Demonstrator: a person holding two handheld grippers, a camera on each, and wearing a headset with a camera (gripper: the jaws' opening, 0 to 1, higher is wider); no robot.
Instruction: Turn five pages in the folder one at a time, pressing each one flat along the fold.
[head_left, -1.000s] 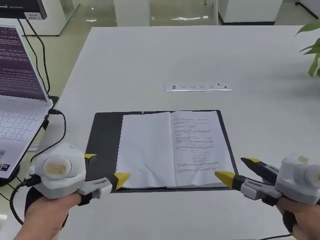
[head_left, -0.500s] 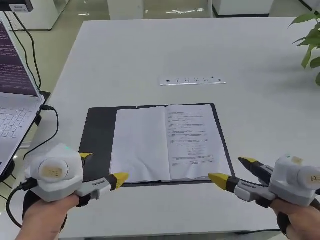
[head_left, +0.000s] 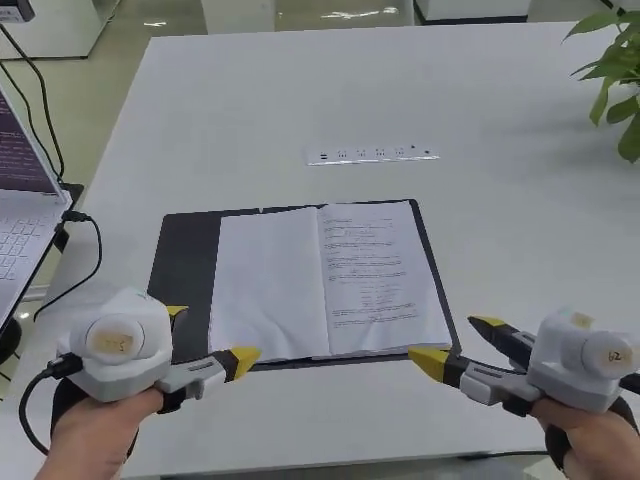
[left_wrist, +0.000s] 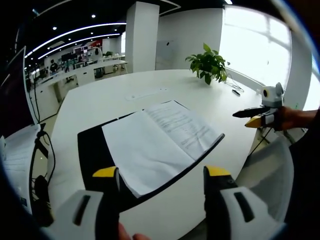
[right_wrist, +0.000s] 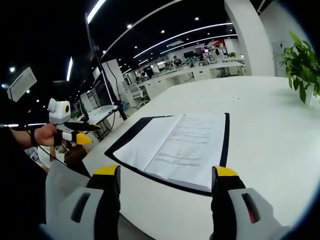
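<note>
A black folder (head_left: 183, 268) lies open on the white table, a blank page (head_left: 265, 280) on its left and a printed page (head_left: 372, 270) on its right. My left gripper (head_left: 206, 338) hovers open off the folder's near left corner. My right gripper (head_left: 459, 340) hovers open off the near right corner. Neither touches the paper. From the left gripper view the folder (left_wrist: 92, 157) lies just beyond the open left gripper (left_wrist: 162, 172), with the right gripper (left_wrist: 250, 117) at far right. The right gripper view has the folder (right_wrist: 131, 134) ahead of the right gripper (right_wrist: 165, 171).
A power strip (head_left: 371, 154) is set into the table behind the folder. A laptop (head_left: 18, 222) with a black cable (head_left: 88, 252) sits at the left edge. Plant leaves (head_left: 612, 70) hang over the far right. The table's near edge (head_left: 330, 465) runs just under my hands.
The headset has shifted, so the folder sits higher and more to the left in the picture. Both grippers stay open near the folder's front corners.
</note>
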